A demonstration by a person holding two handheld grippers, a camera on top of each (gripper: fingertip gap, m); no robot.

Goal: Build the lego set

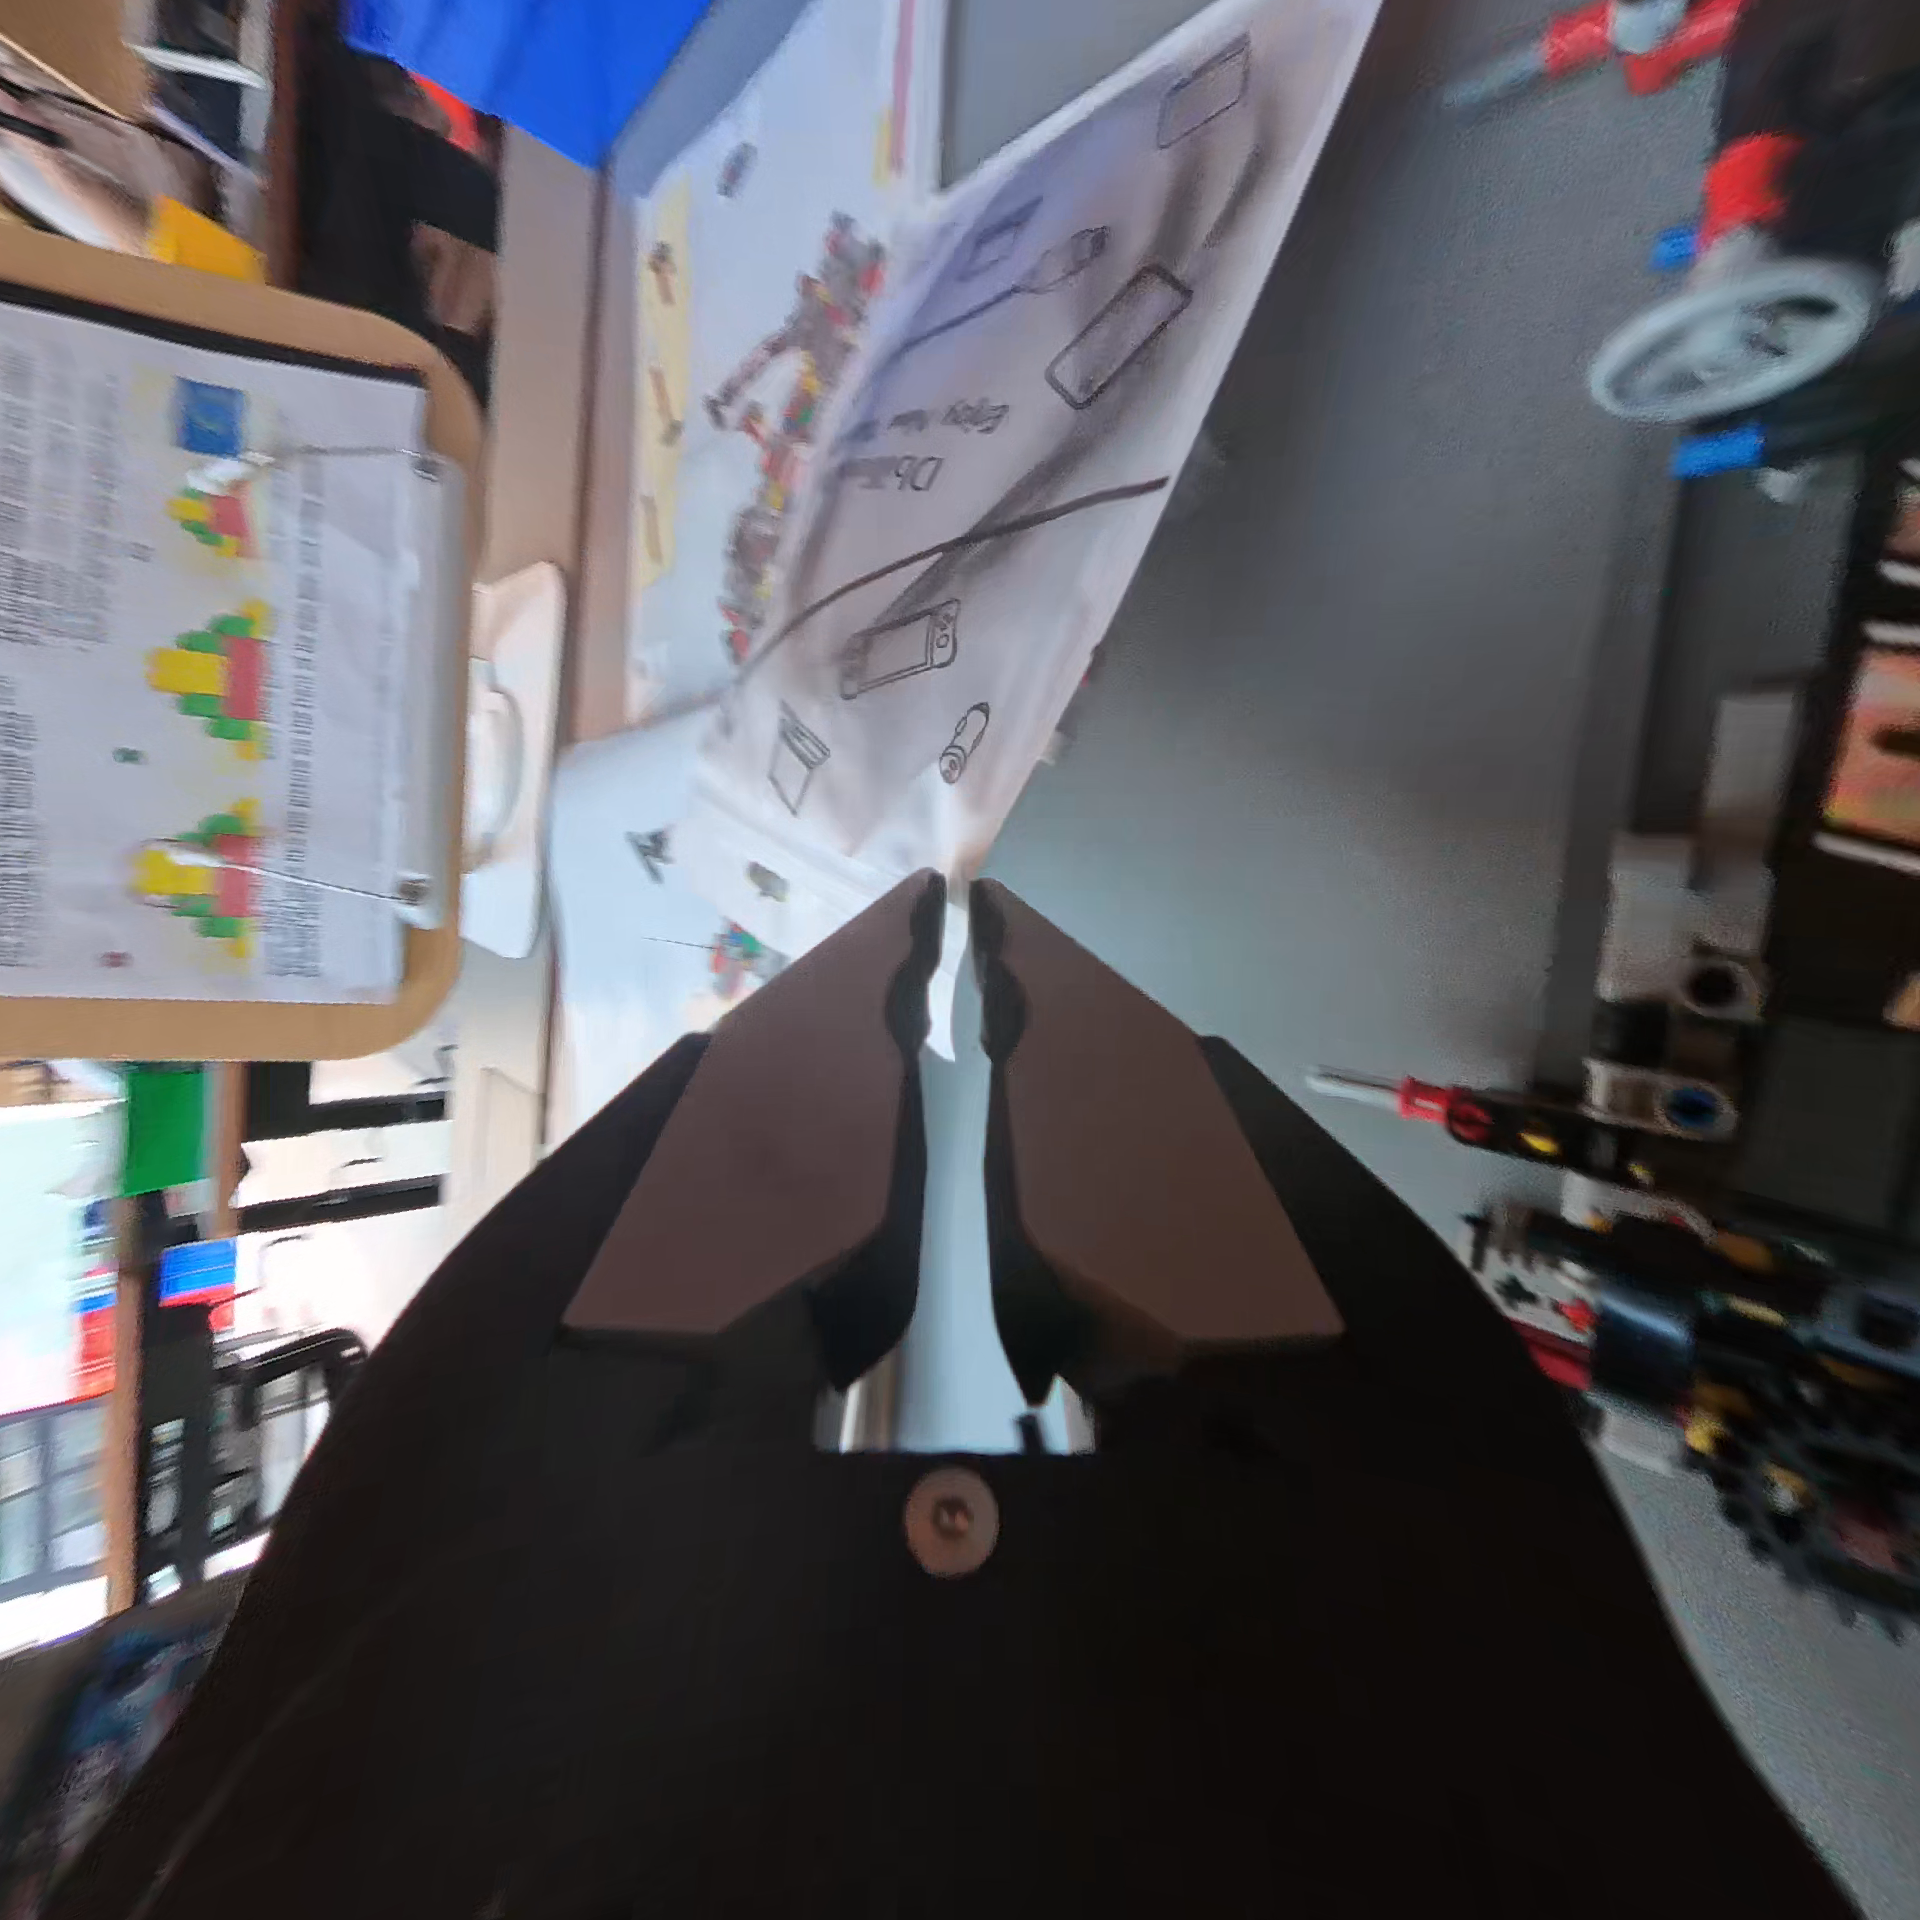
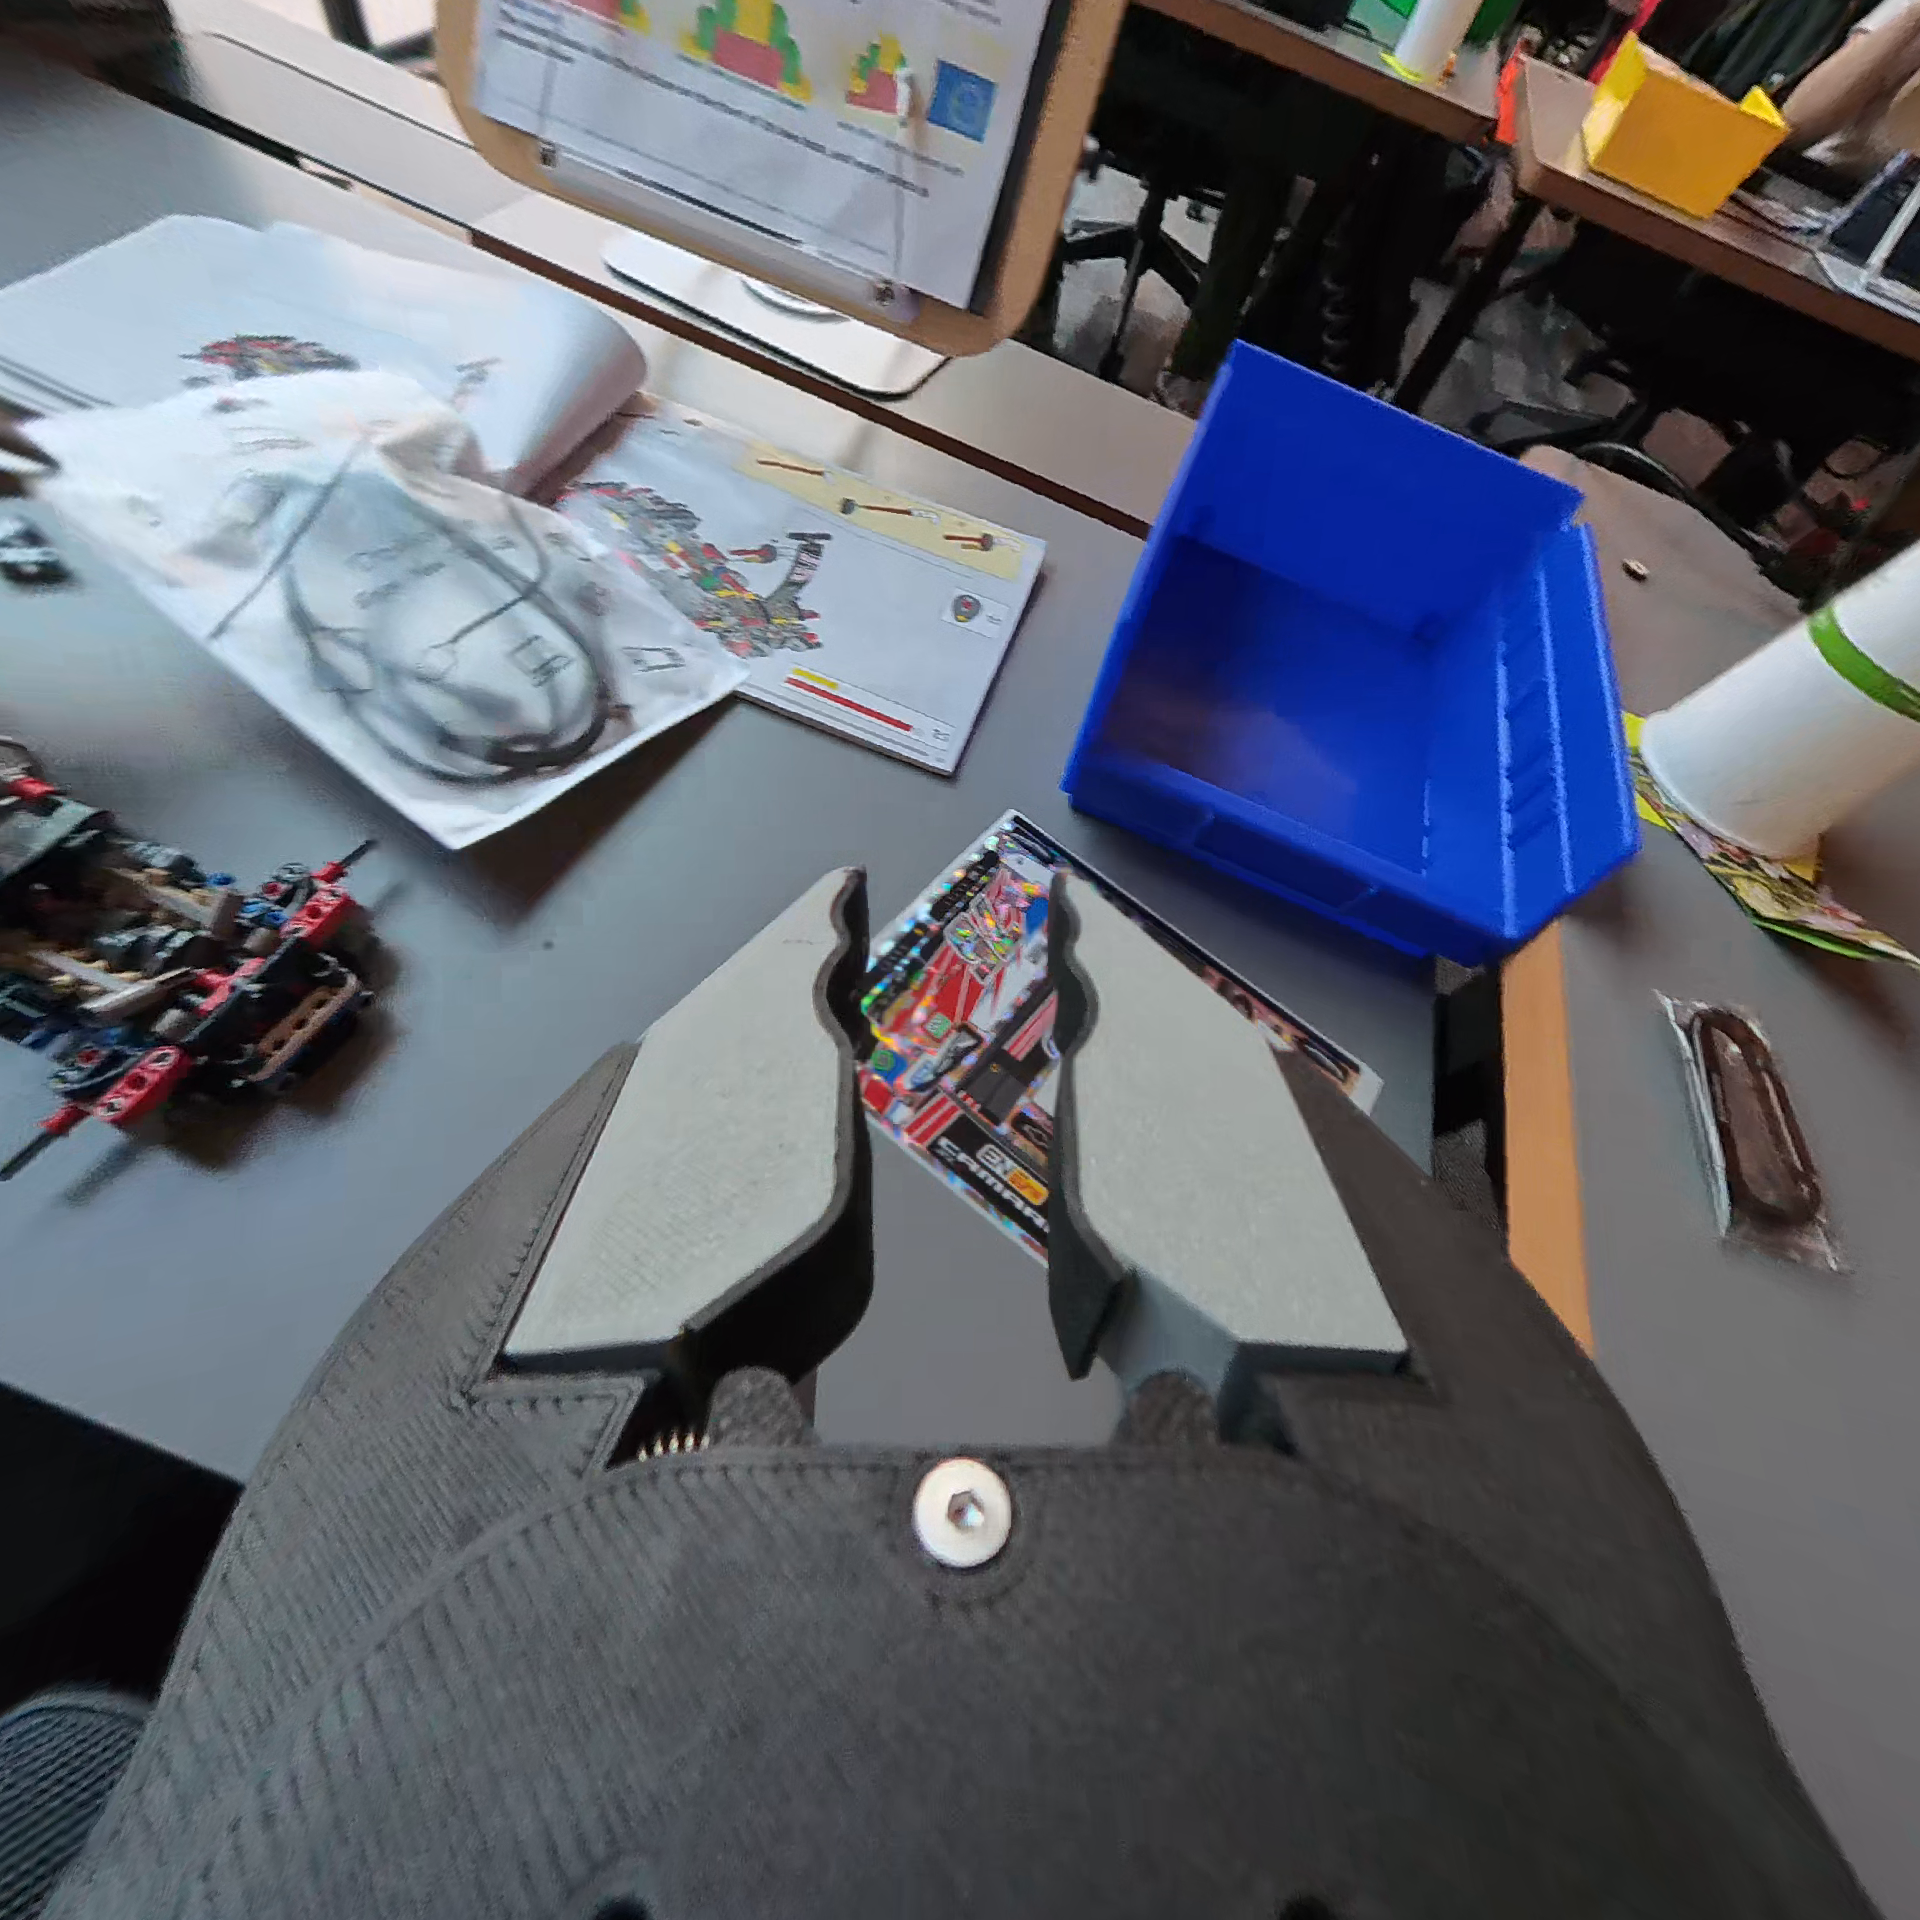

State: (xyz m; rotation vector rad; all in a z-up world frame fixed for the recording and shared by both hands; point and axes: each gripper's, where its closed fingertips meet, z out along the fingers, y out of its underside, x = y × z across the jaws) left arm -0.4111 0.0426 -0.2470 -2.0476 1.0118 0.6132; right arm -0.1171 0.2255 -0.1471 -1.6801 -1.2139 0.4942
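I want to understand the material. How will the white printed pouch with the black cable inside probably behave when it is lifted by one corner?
Probably floppy: the white pouch hangs and wrinkles from the corner pinched in the left gripper. Likely light, since a corner pinch seems to carry it. The coiled cable may slide toward the low end; the film looks smooth, maybe slippery.

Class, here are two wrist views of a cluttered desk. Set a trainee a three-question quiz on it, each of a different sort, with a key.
1. True or false: the blue bin is full of bricks.
2. What does the left gripper pinch? A) a corner of the white pouch B) a paper cup C) a clipboard
3. Fill in: the right gripper hovers, jaws apart, over a shiny ____ lying on the grey table.

Key: 1 false, it looks empty; 2 A; 3 sticker sheet.
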